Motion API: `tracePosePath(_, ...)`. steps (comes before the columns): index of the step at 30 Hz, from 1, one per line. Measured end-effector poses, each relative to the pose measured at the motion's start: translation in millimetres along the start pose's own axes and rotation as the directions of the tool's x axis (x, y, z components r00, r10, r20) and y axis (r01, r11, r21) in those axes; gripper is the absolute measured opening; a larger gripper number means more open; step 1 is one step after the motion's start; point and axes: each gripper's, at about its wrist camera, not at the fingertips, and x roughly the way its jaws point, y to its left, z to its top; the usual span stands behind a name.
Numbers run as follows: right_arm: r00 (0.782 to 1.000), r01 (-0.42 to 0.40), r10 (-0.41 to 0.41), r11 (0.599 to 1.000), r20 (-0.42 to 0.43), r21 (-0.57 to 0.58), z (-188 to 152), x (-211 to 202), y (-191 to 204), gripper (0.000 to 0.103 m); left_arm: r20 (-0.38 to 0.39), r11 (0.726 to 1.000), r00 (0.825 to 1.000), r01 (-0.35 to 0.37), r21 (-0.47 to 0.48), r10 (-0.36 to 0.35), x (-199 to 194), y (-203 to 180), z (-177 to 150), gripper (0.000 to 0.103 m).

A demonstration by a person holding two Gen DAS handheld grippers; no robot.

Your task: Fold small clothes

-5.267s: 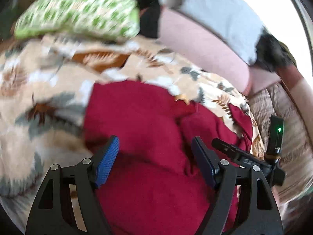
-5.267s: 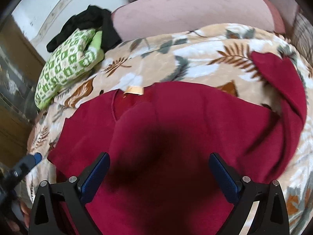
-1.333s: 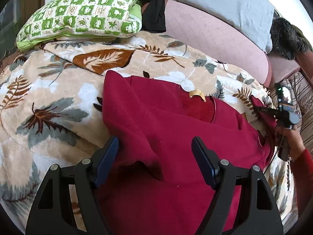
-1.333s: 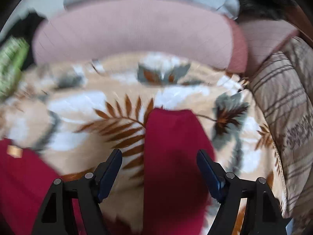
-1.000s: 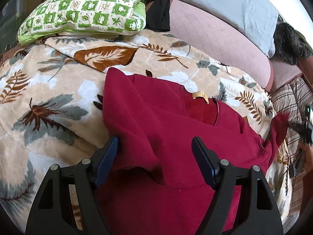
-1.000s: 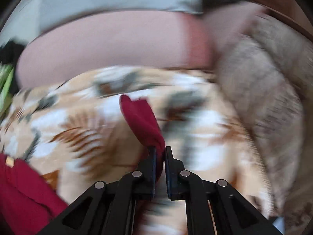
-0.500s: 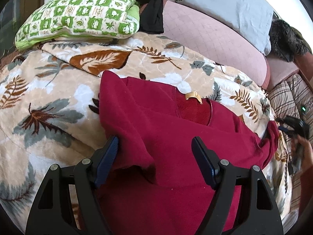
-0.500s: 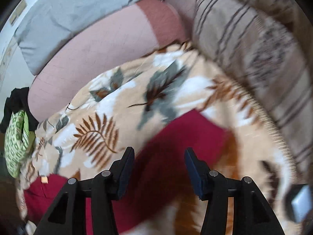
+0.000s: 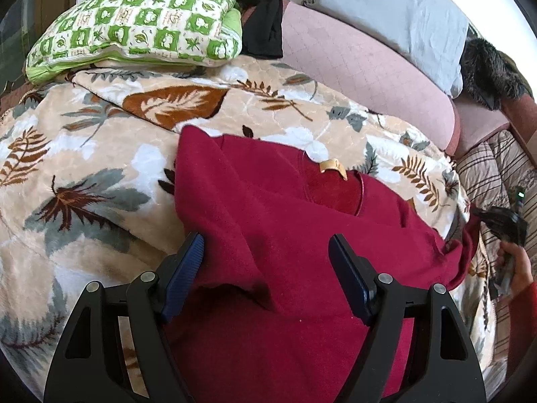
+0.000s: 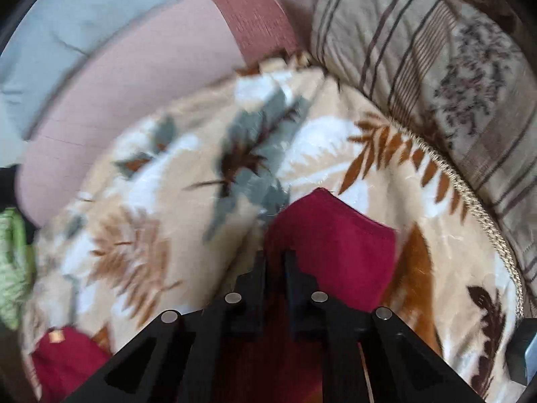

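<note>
1. Left wrist view takes in a bed under a leaf-print blanket (image 9: 100,174), with a pink bolster (image 9: 369,67), a grey pillow (image 9: 396,13) and a green checked pillow (image 9: 134,23) along the far side.
2. Spread on the blanket lies the red sweatshirt (image 9: 268,228), neck opening and tan neck label (image 9: 332,166) facing up; one side already lies doubled over the body.
3. At the right edge a hand (image 9: 517,268) holds the right gripper (image 10: 275,258) at the sweatshirt's sleeve end.
4. Right wrist view shows that gripper's jaws together, clamped on the sleeve cuff (image 10: 335,231), which rests on the blanket beside a striped quilt (image 10: 436,67).
5. The left gripper (image 9: 265,268) hovers above the sweatshirt's body, jaws apart and holding nothing.
6. By my reading, the sleeve fold is the step in hand: the cuff is gripped but not yet carried over.
7. Next, the cuff likely needs lifting and drawing across the chest toward the neck label, then laying flat without dragging the body.
</note>
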Motion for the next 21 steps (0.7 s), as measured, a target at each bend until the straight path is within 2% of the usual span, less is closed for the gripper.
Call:
tracePosePath(1,0.999,-0.041,0.041,0.999,0.026,-0.009,-1,-16,1,0.009,0.008,1.0,1.0,-0.002,-0.005,0.002,-4,1,2,0.077)
tracePosePath(3,0.982,-0.166,0.167,0.986,0.089,-0.017,-3,-52,8,0.009,0.028,1.0,1.0,0.0,-0.014,0.001,-14,6,7,0.077)
tracePosePath(6,0.932,-0.327,0.333,0.943,0.144,-0.062,-7,-93,25,0.009,0.058,1.0,0.998,0.01,-0.008,-0.009,-31,13,18,0.077)
tracePosePath(8,0.887,-0.429,0.441,0.897,0.139,-0.104,-10,-110,48,0.009,0.068,0.999,0.997,0.032,0.022,-0.033,-40,15,24,0.077)
tracePosePath(10,0.842,-0.514,0.532,0.841,0.088,-0.168,-22,-122,84,0.009,0.067,0.998,0.997,0.045,0.048,-0.048,-48,18,29,0.077)
tracePosePath(13,0.799,-0.579,0.602,0.768,-0.001,-0.272,-43,-127,144,0.009,0.066,0.996,0.995,0.074,0.045,-0.077,-55,23,31,0.077)
tracePosePath(15,0.757,-0.635,0.648,0.699,-0.084,-0.328,-65,-126,192,0.009,0.063,0.995,0.993,0.095,0.032,-0.097,-58,27,31,0.077)
tracePosePath(18,0.682,-0.718,0.7,0.587,-0.21,-0.375,-98,-115,262,0.009,0.078,0.992,0.989,0.124,0.009,-0.124,-63,35,30,0.077)
tracePosePath(21,0.615,-0.778,0.717,0.483,-0.328,-0.401,-136,-95,325,0.009,0.095,0.99,0.986,0.142,-0.022,-0.14,-66,44,31,0.077)
